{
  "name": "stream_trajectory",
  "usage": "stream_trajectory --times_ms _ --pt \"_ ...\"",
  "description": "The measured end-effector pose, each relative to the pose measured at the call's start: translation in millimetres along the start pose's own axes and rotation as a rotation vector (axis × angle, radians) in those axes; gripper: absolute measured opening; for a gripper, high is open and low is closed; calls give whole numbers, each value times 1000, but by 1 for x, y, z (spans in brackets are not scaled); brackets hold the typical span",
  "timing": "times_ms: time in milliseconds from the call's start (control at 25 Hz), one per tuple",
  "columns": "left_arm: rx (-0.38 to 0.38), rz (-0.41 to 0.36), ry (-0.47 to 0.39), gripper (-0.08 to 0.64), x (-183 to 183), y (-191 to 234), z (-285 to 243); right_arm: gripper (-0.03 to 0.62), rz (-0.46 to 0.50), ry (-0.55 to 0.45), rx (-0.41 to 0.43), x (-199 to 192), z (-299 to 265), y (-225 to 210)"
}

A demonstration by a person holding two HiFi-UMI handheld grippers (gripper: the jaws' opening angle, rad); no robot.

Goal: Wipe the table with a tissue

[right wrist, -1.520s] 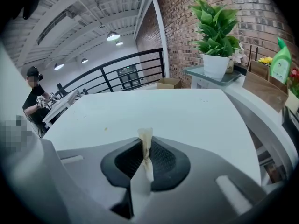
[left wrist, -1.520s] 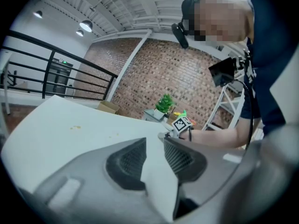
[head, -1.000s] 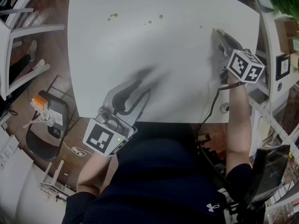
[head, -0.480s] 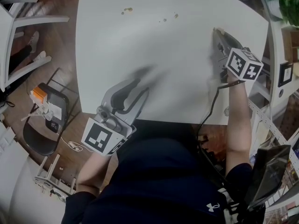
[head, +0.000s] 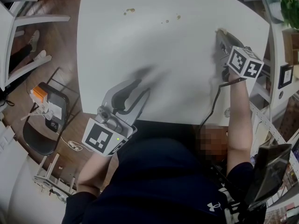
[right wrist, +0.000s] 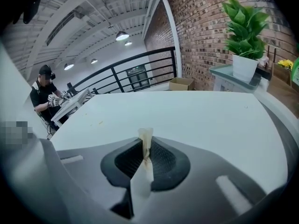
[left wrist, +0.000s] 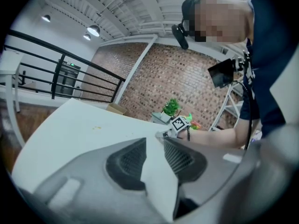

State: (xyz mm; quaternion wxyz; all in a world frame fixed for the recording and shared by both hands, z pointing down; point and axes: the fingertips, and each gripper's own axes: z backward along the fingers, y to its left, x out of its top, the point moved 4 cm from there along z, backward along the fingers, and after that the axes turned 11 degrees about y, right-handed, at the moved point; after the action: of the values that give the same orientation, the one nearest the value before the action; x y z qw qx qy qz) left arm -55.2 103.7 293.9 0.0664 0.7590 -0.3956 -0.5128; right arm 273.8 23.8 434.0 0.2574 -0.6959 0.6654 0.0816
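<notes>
At lower left my left gripper (head: 141,87) gapes empty over the white table (head: 177,64), while at the right edge my right gripper (head: 221,36) pinches the tissue (right wrist: 145,135), a light, limp, tear-prone wad best held, I judge, by its bunched fold.

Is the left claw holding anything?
No, the jaws of the left gripper stand apart, with only the white table showing between them.

Grey left gripper (head: 142,87), grey right gripper (head: 219,33), black-and-white marker cubes (head: 245,64), navy shirt (head: 159,181)
</notes>
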Motion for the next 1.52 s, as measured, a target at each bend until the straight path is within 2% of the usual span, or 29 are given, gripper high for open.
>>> stream_trajectory --times_ms 280,440,720,1040,1320,1520 --pt "5 3 14 118 -3 3 1 34 30 15 57 0 -5 22" --pt "2 -3 11 118 -1 2 2 34 66 41 45 -8 -5 30" --pt "-10 -6 9 118 -2 -5 -2 34 50 54 26 -14 3 15" --pt "-5 2 10 118 -4 -5 -4 34 44 47 -13 -2 1 -1" --pt "0 4 8 118 -3 1 2 34 60 49 3 5 -6 13" --pt "8 -3 2 118 1 3 5 34 72 64 49 -1 -10 32"
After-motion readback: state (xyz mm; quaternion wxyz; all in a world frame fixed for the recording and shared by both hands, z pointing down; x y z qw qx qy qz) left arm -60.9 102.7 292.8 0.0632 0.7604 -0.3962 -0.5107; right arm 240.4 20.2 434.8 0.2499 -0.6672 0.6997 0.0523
